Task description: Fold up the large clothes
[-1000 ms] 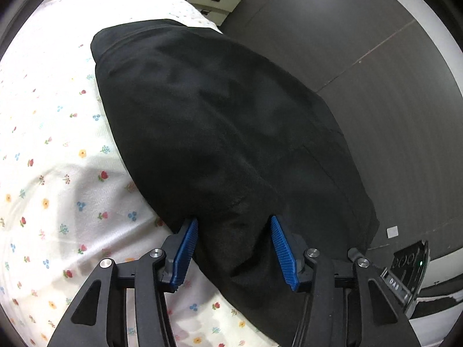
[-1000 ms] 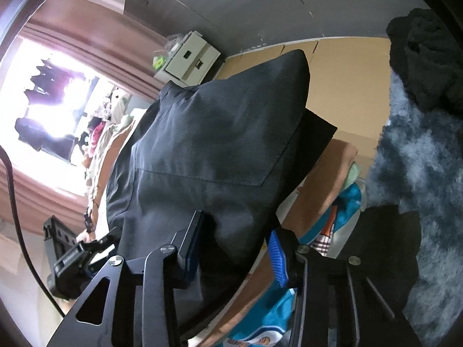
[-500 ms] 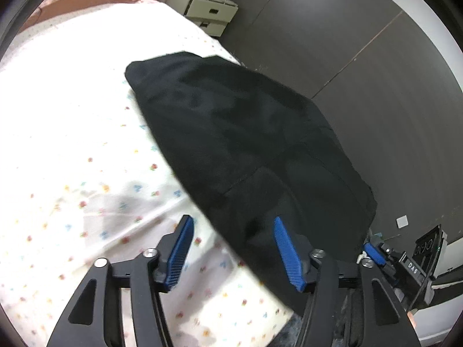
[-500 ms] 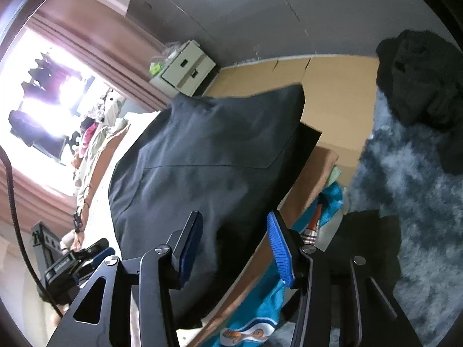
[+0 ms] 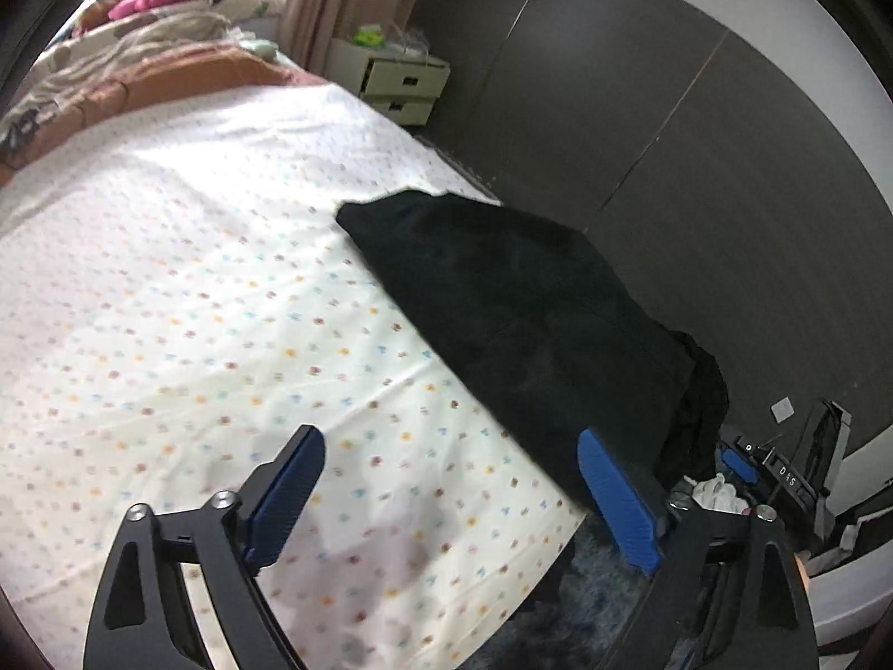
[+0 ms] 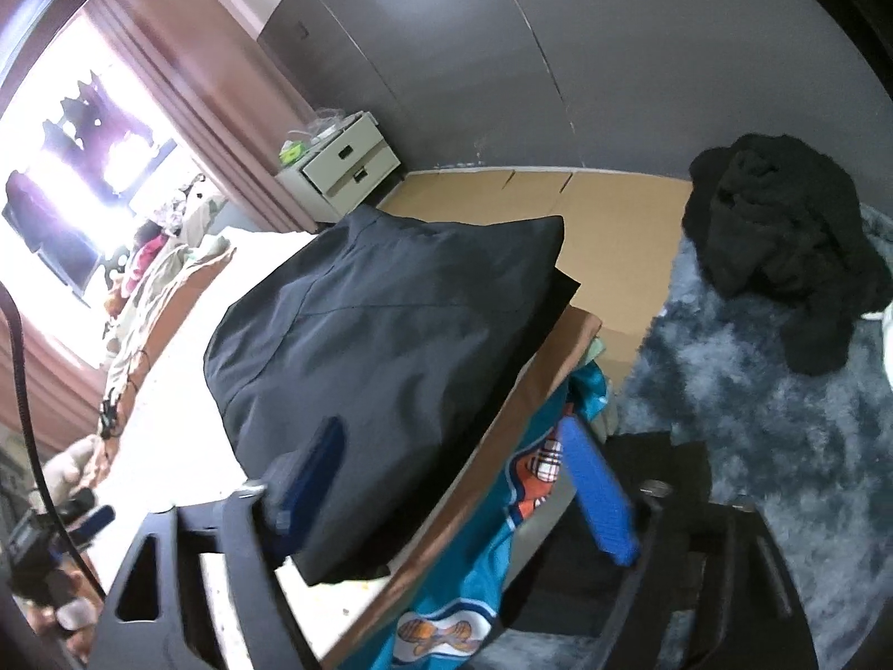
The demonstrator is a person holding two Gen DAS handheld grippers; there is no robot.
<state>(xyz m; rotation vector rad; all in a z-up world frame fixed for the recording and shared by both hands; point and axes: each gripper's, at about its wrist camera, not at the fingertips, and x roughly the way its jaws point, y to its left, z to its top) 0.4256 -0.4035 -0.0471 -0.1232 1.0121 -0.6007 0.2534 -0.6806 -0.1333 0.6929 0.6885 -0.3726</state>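
A folded black garment (image 5: 519, 301) lies near the right edge of the bed (image 5: 167, 279), which has a white floral sheet. It also shows in the right wrist view (image 6: 379, 346) as a flat dark slab at the bed's corner. My left gripper (image 5: 452, 494) is open and empty, held above the sheet with its right finger beside the garment's near corner. My right gripper (image 6: 452, 480) is open and empty, just off the garment's near edge.
A crumpled black garment (image 6: 781, 245) lies on a grey-blue shaggy rug (image 6: 781, 419). Teal printed clothes (image 6: 502, 547) hang below the bed's edge. A white bedside drawer unit (image 5: 402, 84) stands by the dark wardrobe wall. A brown blanket (image 5: 167, 78) lies at the bed's far end.
Both grippers have let go of the black garment, opened wider and pulled back from it. The garment now rests flat on the bed.
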